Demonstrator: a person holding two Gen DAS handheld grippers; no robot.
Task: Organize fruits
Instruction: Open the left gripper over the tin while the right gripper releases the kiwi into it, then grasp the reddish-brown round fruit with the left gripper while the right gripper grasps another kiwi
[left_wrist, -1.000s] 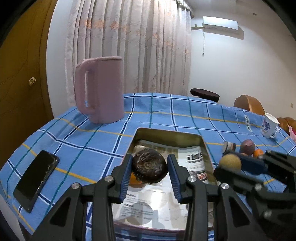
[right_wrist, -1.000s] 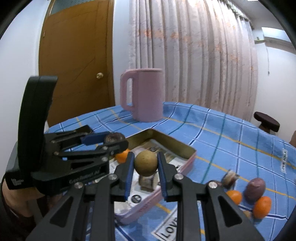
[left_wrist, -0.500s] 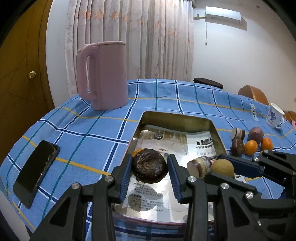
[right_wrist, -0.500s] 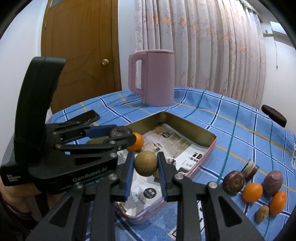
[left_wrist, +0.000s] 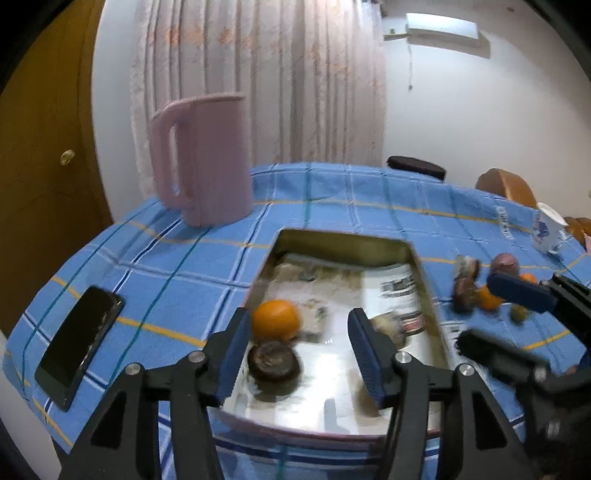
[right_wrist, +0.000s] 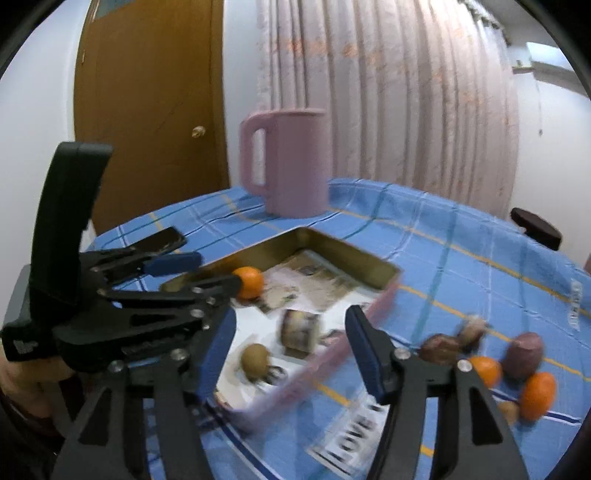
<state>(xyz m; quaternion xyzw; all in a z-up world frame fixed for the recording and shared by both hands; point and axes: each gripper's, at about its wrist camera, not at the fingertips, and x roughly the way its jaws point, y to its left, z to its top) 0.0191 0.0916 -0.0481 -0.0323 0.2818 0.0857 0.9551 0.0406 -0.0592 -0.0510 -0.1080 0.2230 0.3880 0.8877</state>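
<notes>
Both tools' jaws have just been opening, nothing gripped: left tool (left_wrist: 297, 345) standing over dark fruit (left_wrist: 273, 363) in tin (left_wrist: 343, 242), right tool (right_wrist: 291, 347) over tan fruit (right_wrist: 255, 358). Lifting straight up before leaving avoids knocking them.

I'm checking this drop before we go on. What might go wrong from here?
The tan round fruit just released by the right gripper could roll inside the tin. The left gripper hangs open beside the dark fruit and could knock it. Both grippers crowd the tin's near corner and may collide.
</notes>
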